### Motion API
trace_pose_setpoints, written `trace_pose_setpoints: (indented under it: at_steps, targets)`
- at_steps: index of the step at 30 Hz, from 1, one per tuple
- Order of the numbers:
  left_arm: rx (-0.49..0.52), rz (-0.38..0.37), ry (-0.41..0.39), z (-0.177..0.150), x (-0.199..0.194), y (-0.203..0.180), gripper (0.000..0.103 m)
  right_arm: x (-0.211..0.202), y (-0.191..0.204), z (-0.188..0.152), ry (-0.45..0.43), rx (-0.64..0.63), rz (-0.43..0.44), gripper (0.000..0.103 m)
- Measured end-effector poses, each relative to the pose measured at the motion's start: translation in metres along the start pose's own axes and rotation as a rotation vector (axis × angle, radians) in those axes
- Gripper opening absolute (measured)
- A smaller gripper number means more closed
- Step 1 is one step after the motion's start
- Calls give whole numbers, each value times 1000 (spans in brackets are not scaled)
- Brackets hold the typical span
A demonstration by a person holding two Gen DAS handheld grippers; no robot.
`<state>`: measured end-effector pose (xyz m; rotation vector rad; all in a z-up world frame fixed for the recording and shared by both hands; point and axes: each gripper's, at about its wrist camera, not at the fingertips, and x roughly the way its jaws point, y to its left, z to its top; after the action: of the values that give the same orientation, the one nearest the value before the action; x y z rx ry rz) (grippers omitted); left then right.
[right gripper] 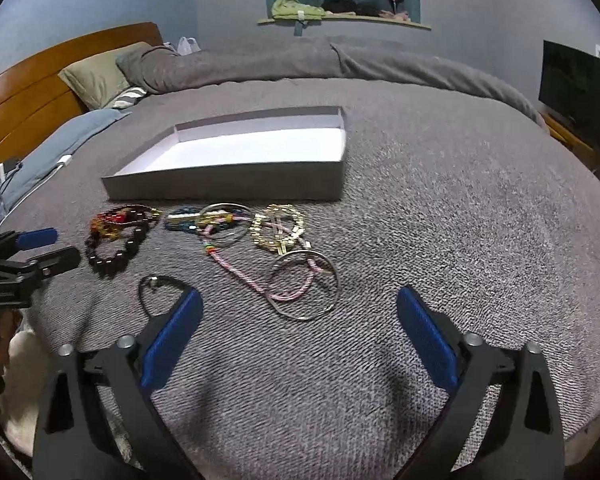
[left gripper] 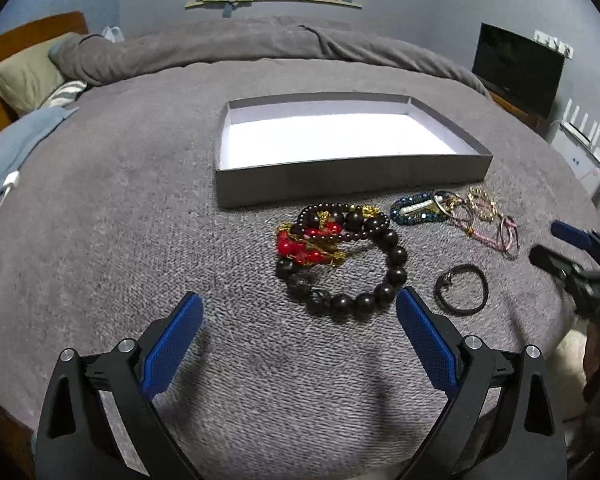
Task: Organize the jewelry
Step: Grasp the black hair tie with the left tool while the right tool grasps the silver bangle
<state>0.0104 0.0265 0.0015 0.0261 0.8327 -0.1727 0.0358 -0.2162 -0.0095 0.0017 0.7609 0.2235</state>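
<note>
Honestly a lot of this is tough to make out. Using the gray box (right gripper: 224, 178) as the reference: the tangle just in front of it, red beads (left gripper: 300, 248) mixed with gold chain under the dark bead bracelet (left gripper: 352, 268), overlaps so much I can't tell how many pieces there are. In the right wrist view, the thin black band (right gripper: 156, 286), on the near side of the box, is partly hidden behind a blue finger pad (right gripper: 172, 338). The left gripper (right gripper: 40, 248) is cut off by that view's left edge. The right gripper (left gripper: 552, 246) looks blurry at the left wrist view's right edge.
</note>
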Motion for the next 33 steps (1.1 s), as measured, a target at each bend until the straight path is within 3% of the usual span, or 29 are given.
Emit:
trace_pose_setpoints:
  at_steps: [4,7,15,19,26,29,33]
  targets:
    - [16,20,-13,1,0,5,97,9,-8,1,27,23,-7,58]
    - [9,22,-14,3,3,8,97,12,-14,0,41,50,-8,47]
    - [2,-4,-7,6,10,12,97,22,-2,-2,73,7,26,50]
    - [8,-11,-2,4,11,12,97,28,-1,-2,78,11,34,61]
    - [11,-10,12,3,15,10,97,33,2,-3,77,-9,32,60]
    - [9,-12,14,3,15,10,97,32,0,-2,69,-3,31,52]
    - [10,-10,18,3,16,9,97,28,-2,-2,59,5,43,51]
